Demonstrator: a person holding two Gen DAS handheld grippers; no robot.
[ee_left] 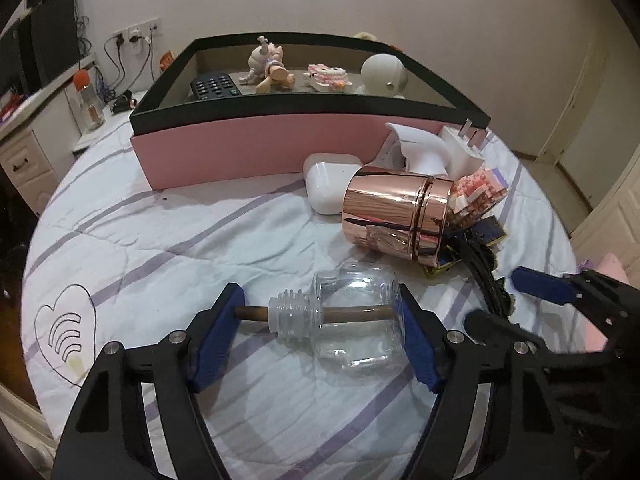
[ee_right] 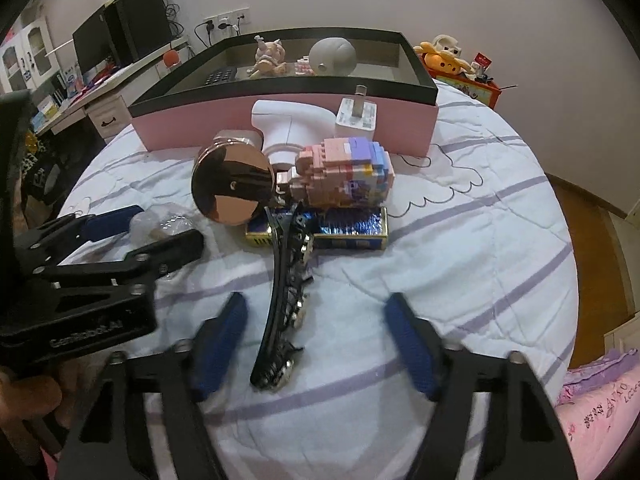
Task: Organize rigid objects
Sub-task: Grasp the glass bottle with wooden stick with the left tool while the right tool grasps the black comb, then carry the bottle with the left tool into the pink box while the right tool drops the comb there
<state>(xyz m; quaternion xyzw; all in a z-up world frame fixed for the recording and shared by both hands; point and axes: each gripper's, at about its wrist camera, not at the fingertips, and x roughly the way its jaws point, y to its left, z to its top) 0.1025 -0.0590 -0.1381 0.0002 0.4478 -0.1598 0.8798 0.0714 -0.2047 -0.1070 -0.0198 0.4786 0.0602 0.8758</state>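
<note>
- My left gripper (ee_left: 320, 316) is spread around a clear plastic bottle with a brown wick (ee_left: 352, 316) lying on its side on the white quilt with lilac stripes (ee_left: 180, 240); the blue pads sit at either end, and I cannot tell whether they press it.
- My right gripper (ee_right: 316, 340) is spread wide, a curved black hair clip with pale beads (ee_right: 286, 300) lying between its fingers, untouched.
- Beyond them a shiny rose-gold cylindrical jar (ee_left: 396, 216) lies on its side, beside a white earbud case (ee_left: 326, 192) and a pink-and-lilac brick model (ee_right: 344, 172).
- The pink box with a black rim (ee_left: 248, 148) stands behind, holding a dark remote control (ee_left: 214, 87), a figurine (ee_left: 268, 66) and a white round gadget (ee_left: 384, 74).
</note>
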